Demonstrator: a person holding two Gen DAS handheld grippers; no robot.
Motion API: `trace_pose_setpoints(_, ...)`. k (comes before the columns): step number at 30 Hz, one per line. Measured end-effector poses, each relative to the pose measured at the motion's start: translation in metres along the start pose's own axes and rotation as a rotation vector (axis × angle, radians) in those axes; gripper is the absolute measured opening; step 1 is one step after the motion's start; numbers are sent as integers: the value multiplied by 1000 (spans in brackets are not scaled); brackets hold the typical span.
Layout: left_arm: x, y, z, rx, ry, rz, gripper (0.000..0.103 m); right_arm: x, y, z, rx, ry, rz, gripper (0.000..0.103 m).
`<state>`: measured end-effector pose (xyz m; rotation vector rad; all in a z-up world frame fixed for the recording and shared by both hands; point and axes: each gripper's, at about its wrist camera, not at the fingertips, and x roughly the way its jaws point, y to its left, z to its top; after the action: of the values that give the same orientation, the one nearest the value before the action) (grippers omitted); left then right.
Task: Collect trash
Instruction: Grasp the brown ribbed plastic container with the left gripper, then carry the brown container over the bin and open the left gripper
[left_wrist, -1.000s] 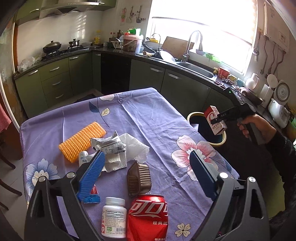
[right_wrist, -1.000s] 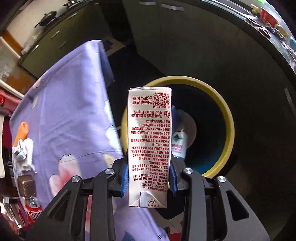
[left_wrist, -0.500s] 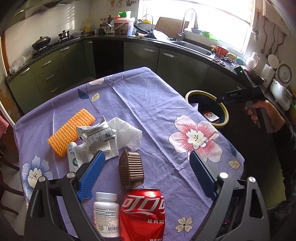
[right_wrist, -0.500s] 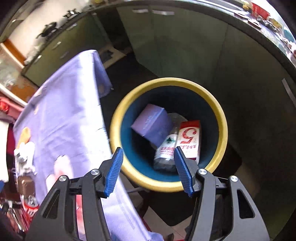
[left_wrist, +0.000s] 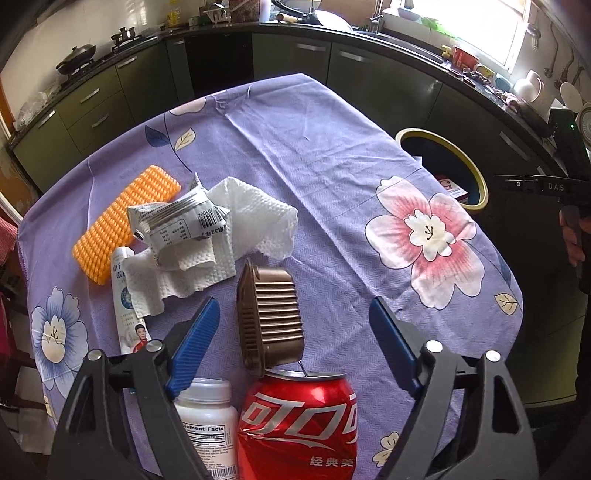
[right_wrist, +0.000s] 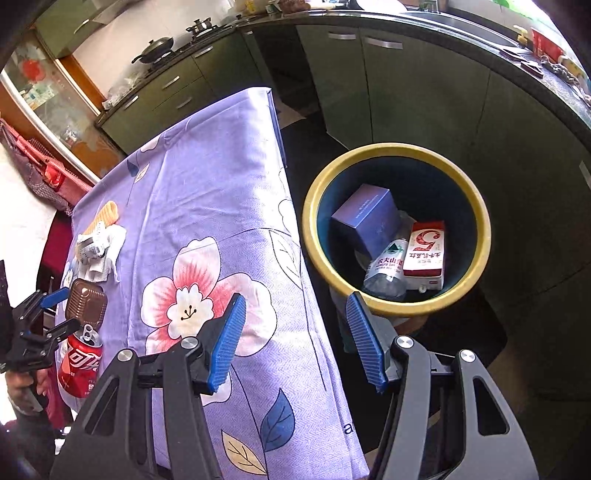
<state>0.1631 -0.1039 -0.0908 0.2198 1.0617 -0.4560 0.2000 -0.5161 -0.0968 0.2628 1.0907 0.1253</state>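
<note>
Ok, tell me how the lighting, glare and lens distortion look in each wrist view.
Left wrist view: daylight through the window blows out the top right; the counter bows with the fisheye; the red can is sharp and glossy. Right wrist view: the tablecloth is evenly lit, the bin interior is shaded yet its contents are readable, and the cabinets curve strongly.

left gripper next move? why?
Probably ease the left gripper down and finish closing on the brown tray. Its jaws are closing with the tray lying between them, pads not yet touching it. The tray lies on its side just beyond the red can. The right gripper is empty, its carton already in the bin.
</note>
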Motion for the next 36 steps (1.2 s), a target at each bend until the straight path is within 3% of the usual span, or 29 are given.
trace_pose_setpoints(4,9,-2,1,-8,40,-20,60,10,0,-1,-7,7,16,57)
trace_pose_setpoints(10,16,1,3,-26,70,-29,27,17,-2,-4,-10,19,32,57)
trace_pose_setpoints(12,18,1,4,-22,78,-35,10,18,-4,-5,-6,21,35,57)
trace_pose_setpoints(14,18,0,4,-17,79,-39,5,18,-5,-5,-5,20,38,57)
trace_pose_setpoints(25,-14,-23,22,76,0,-33,5,5,-9,-11,-4,-9,53,57)
trace_pose_setpoints(30,-22,-66,50,188,-24,-93,5,-12,-26,-20,15,-59,11,57)
trace_pose_setpoints(36,1,-146,104,349,-21,-189,5,-32,-68,-39,90,-100,-41,57)
